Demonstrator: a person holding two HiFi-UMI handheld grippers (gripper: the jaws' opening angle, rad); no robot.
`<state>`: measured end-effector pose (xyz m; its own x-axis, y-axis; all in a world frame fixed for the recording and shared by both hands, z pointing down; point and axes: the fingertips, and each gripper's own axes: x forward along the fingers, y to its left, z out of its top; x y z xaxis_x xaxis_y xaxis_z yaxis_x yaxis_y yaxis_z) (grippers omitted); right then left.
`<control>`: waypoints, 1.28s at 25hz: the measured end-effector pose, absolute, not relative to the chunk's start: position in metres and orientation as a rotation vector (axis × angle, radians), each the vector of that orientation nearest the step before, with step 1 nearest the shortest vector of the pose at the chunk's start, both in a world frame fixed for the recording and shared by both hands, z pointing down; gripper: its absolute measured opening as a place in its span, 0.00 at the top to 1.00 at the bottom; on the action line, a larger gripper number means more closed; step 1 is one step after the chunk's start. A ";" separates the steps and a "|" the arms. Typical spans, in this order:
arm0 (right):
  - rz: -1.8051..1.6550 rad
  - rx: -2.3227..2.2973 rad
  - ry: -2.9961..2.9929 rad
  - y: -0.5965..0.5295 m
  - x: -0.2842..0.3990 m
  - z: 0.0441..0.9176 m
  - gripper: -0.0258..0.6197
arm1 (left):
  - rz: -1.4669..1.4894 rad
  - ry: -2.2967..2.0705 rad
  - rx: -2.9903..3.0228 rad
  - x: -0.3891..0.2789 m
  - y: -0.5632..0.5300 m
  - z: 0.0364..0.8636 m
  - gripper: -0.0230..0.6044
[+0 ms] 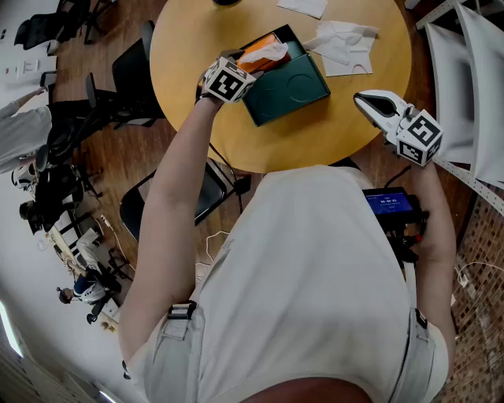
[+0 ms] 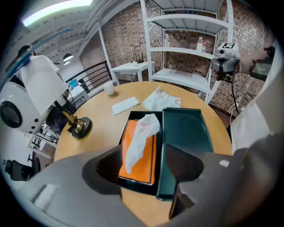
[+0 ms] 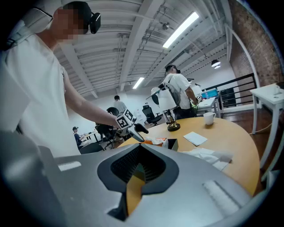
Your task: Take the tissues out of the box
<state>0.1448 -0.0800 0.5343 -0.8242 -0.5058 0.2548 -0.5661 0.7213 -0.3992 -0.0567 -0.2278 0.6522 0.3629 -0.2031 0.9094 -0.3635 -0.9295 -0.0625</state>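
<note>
A dark green box (image 1: 285, 79) lies open on the round wooden table (image 1: 315, 134), its lid (image 2: 184, 133) folded to the right. Inside is an orange tissue pack (image 2: 140, 162) with a white tissue (image 2: 142, 133) sticking up out of it. My left gripper (image 1: 240, 63) hovers over the box's near-left end. Its jaws are open in the left gripper view (image 2: 142, 162), and the tissue shows in the gap just beyond the pads, untouched. My right gripper (image 1: 366, 100) hangs above the table's right edge, apart from the box, shut and empty (image 3: 138, 155).
Crumpled loose tissues (image 1: 342, 43) and a flat white sheet (image 1: 303, 6) lie beyond the box. A brass object (image 2: 80, 126) and a white cup (image 2: 109, 90) stand on the far side. A white robot (image 2: 31, 97) and metal shelves (image 2: 191, 44) flank the table.
</note>
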 end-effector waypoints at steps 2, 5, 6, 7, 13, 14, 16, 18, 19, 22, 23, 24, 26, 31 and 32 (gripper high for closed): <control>0.714 0.898 -2.773 -0.082 0.158 0.538 0.96 | 1.677 -0.455 2.422 -0.054 -0.241 0.666 0.45; 0.726 0.929 -2.754 -0.082 0.176 0.549 0.96 | 1.799 -0.337 2.321 -0.059 -0.249 0.693 0.36; 0.735 0.940 -2.748 -0.081 0.180 0.552 0.96 | 1.836 -0.306 2.299 -0.060 -0.250 0.700 0.36; 0.744 0.952 -2.741 -0.080 0.184 0.555 0.96 | 1.866 -0.282 2.285 -0.060 -0.252 0.705 0.35; 0.778 1.002 -2.711 -0.075 0.194 0.564 0.96 | 1.972 -0.174 2.202 -0.058 -0.254 0.729 0.35; 0.780 1.007 -2.710 -0.075 0.195 0.566 0.96 | 1.987 -0.167 2.189 -0.059 -0.255 0.734 0.35; 0.794 1.018 -2.712 -0.074 0.197 0.569 0.96 | 1.999 -0.158 2.176 -0.060 -0.257 0.742 0.35; 0.817 1.029 -2.725 -0.074 0.199 0.567 0.96 | 1.999 -0.150 2.189 -0.061 -0.257 0.743 0.40; 0.824 1.030 -2.733 -0.075 0.199 0.564 0.96 | 2.003 -0.155 2.207 -0.061 -0.259 0.739 0.46; 0.803 1.011 -2.751 -0.081 0.197 0.554 0.96 | 2.017 -0.216 2.275 -0.061 -0.265 0.718 0.56; 0.794 0.996 -2.760 -0.082 0.194 0.551 0.96 | 2.013 -0.237 2.302 -0.061 -0.266 0.708 0.56; 0.788 0.979 -2.771 -0.082 0.189 0.546 0.96 | 2.006 -0.255 2.330 -0.062 -0.266 0.696 0.56; 0.774 0.941 -2.791 -0.080 0.177 0.536 0.96 | 1.984 -0.304 2.383 -0.066 -0.264 0.667 0.56; 0.691 0.781 -2.829 -0.088 0.144 0.521 0.96 | 1.870 -0.540 2.343 -0.124 -0.255 0.621 0.56; 0.675 0.747 -2.836 -0.090 0.136 0.519 0.96 | 1.862 -0.579 2.313 -0.143 -0.249 0.620 0.56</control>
